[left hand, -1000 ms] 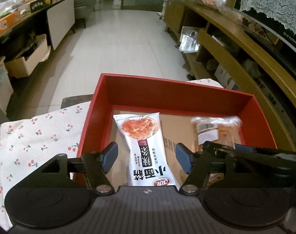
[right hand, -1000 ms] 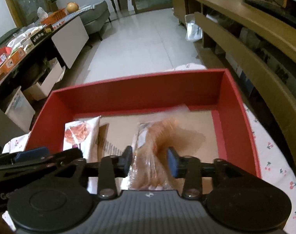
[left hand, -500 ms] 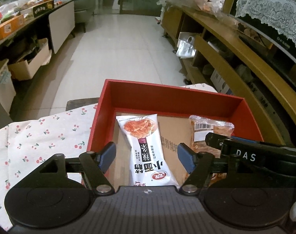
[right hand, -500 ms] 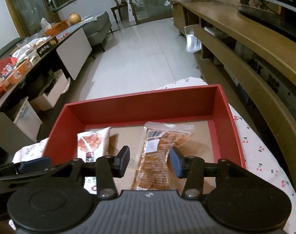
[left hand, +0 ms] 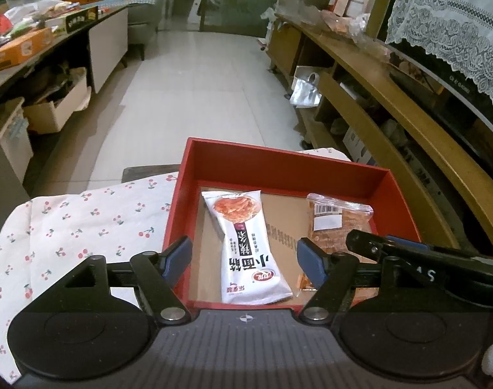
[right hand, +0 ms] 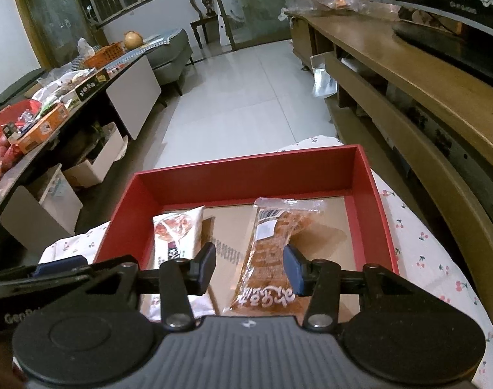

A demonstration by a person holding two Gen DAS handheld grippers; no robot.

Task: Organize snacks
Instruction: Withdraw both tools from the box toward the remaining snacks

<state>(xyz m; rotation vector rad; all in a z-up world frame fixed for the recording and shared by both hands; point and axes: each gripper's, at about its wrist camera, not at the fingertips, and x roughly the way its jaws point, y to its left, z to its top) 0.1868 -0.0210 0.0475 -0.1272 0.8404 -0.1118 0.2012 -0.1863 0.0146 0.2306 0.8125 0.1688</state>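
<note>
A red box (left hand: 280, 165) with upright walls and a bare cardboard floor sits on a table covered by a white cherry-print cloth (left hand: 84, 223). Two snacks lie flat inside it, side by side and apart. The white noodle-snack packet (left hand: 246, 246) occupies the left half, its printed end toward the near wall. The clear packet of brown crackers (right hand: 272, 256) lies in the right half with its barcode label toward the far wall. The left claw (left hand: 243, 259) hovers above the box's near edge with its blue-padded fingers (left hand: 178, 256) spread wide; the white packet is seen below between them, untouched. The right claw (right hand: 249, 264) likewise stands open, its pads clear of the cracker packet, which rests on the box floor beneath it. Each claw's outer arm appears at the edge of the other's view. Beyond the table lie a tiled floor (left hand: 198, 97), a cluttered side counter (right hand: 52, 97) and a wooden shelf unit (right hand: 408, 74).
</note>
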